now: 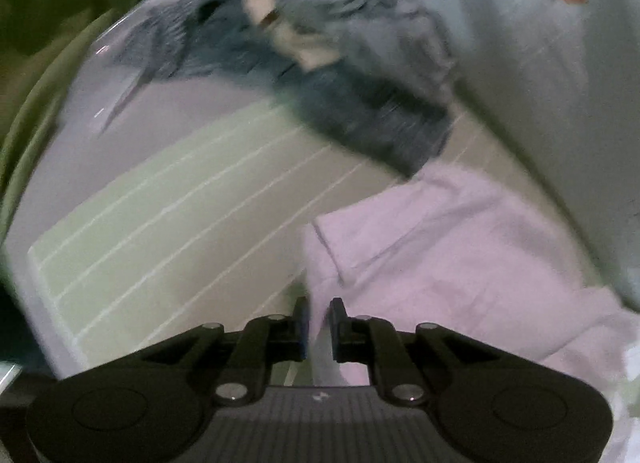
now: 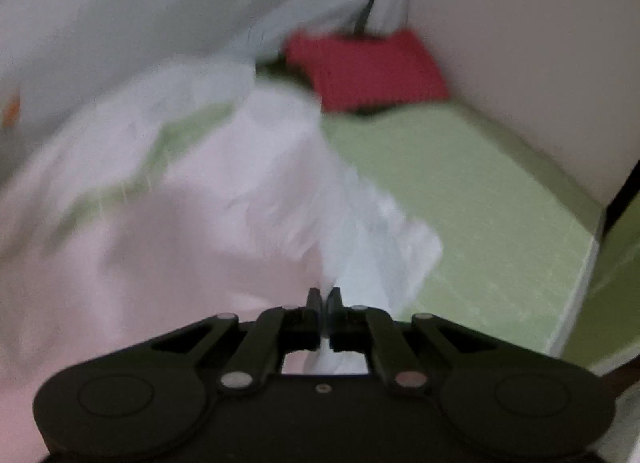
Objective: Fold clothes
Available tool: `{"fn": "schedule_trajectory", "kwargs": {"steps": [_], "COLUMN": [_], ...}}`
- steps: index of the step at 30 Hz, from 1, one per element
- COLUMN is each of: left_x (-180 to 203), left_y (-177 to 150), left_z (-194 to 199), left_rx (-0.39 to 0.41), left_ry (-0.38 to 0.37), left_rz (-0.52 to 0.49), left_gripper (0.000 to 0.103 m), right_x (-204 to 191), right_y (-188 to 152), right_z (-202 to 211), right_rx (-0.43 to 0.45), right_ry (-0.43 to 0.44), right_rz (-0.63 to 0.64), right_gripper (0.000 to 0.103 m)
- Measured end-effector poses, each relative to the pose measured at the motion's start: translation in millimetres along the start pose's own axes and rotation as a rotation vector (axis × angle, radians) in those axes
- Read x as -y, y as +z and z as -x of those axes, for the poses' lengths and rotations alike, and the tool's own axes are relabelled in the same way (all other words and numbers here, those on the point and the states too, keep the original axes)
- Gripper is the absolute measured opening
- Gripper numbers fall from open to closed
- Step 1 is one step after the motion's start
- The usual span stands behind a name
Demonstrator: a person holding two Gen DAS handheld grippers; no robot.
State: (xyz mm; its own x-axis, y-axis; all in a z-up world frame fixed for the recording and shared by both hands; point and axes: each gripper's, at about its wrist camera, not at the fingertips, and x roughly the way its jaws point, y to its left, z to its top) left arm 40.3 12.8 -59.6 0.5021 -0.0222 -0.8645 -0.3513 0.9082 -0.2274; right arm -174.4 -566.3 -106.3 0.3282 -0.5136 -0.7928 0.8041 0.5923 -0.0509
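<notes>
Left tool [image 1: 319, 313] is pinched down on the edge of the pale pink garment [image 1: 452, 247], with a thin strip of the fabric running up between its two black fingers, so it's clamped on cloth rather than fully together. Right tool [image 2: 324, 297] is doing the same thing on its side: jaws nearly touching, with a whitish-pink fold of that same garment [image 2: 224, 199] caught between them.

From the left wrist view, the pink piece spreads out ahead and to the right of the tool, lying over a light green bed sheet [image 1: 168, 199] that has thin white stripes across it. You can make out a folded flap or cuff shape on it, though honestly the blur makes the details mushy. Further back on the bed there's a crumpled grey-blue garment [image 1: 340, 75] with a beige patch showing, sitting apart from the pink one but close to its far edge. Behind it is a pale wall [image 1: 540, 63].

From the right wrist view, the pink cloth fills most of the left and centre, bunched and draped up toward the tool. To the right the green sheet [image 2: 472, 199] is bare, and at the far end by the wall sits a red pillow-looking thing [image 2: 368, 67], well away from the garment. Everything's pretty smeared, so I can't tell what kind of clothing the pink piece actually is.
</notes>
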Motion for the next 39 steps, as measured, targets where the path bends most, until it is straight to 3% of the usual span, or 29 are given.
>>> {"fn": "schedule_trajectory", "kwargs": {"steps": [2, 3, 4, 7, 10, 13, 17, 22, 24, 26, 27, 29, 30, 33, 36, 39], "left_x": [2, 6, 12, 40, 78, 118, 163, 199, 205, 210, 210, 211, 212, 215, 211, 201], "left_y": [-7, -11, -15, -33, -60, -94, -136, -173, -180, -183, -183, -179, -177, -168, -156, -142], "left_z": [6, 12, 19, 37, 46, 52, 64, 83, 87, 89, 88, 87, 87, 87, 81, 73], "left_rx": [0.017, 0.041, 0.069, 0.150, 0.176, 0.184, 0.172, 0.165, 0.159, 0.155, 0.150, 0.138, 0.135, 0.152, 0.154, 0.142], "left_ry": [-0.007, -0.018, -0.025, -0.039, -0.051, -0.056, -0.070, -0.052, -0.045, -0.027, -0.019, -0.019, -0.022, -0.028, -0.038, -0.044], "left_rz": [0.006, 0.019, 0.028, 0.022, -0.015, -0.048, -0.088, -0.191, -0.231, -0.264, -0.271, -0.276, -0.278, -0.283, -0.270, -0.249], "left_gripper": [0.027, 0.032, 0.041, 0.048, 0.051, 0.053, 0.053, 0.058, 0.060, 0.060, 0.060, 0.060, 0.060, 0.060, 0.060, 0.060], "right_x": [7, 13, 22, 52, 81, 101, 111, 101, 106, 112, 115, 121, 125, 144, 173, 167], "right_y": [-5, -4, 0, 23, 51, 66, 66, 55, 53, 52, 52, 53, 54, 56, 62, 63], "right_z": [-1, 0, 0, -6, -27, -72, -117, -130, -129, -128, -127, -124, -120, -111, -117, -116], "right_rx": [-0.014, 0.006, 0.032, 0.095, 0.115, 0.052, -0.039, -0.017, 0.003, 0.023, 0.033, 0.028, 0.043, 0.090, 0.041, 0.022], "right_ry": [0.035, 0.046, 0.054, 0.105, 0.102, 0.082, 0.147, 0.226, 0.247, 0.268, 0.279, 0.280, 0.227, 0.044, -0.018, -0.107], "right_rz": [0.003, -0.004, -0.012, -0.037, -0.060, -0.031, 0.013, 0.168, 0.185, 0.198, 0.205, 0.229, 0.243, 0.254, 0.145, 0.130], "right_gripper": [0.028, 0.047, 0.059, 0.070, 0.074, 0.072, 0.070, 0.078, 0.076, 0.056, 0.029, 0.014, 0.005, 0.004, 0.004, 0.011]}}
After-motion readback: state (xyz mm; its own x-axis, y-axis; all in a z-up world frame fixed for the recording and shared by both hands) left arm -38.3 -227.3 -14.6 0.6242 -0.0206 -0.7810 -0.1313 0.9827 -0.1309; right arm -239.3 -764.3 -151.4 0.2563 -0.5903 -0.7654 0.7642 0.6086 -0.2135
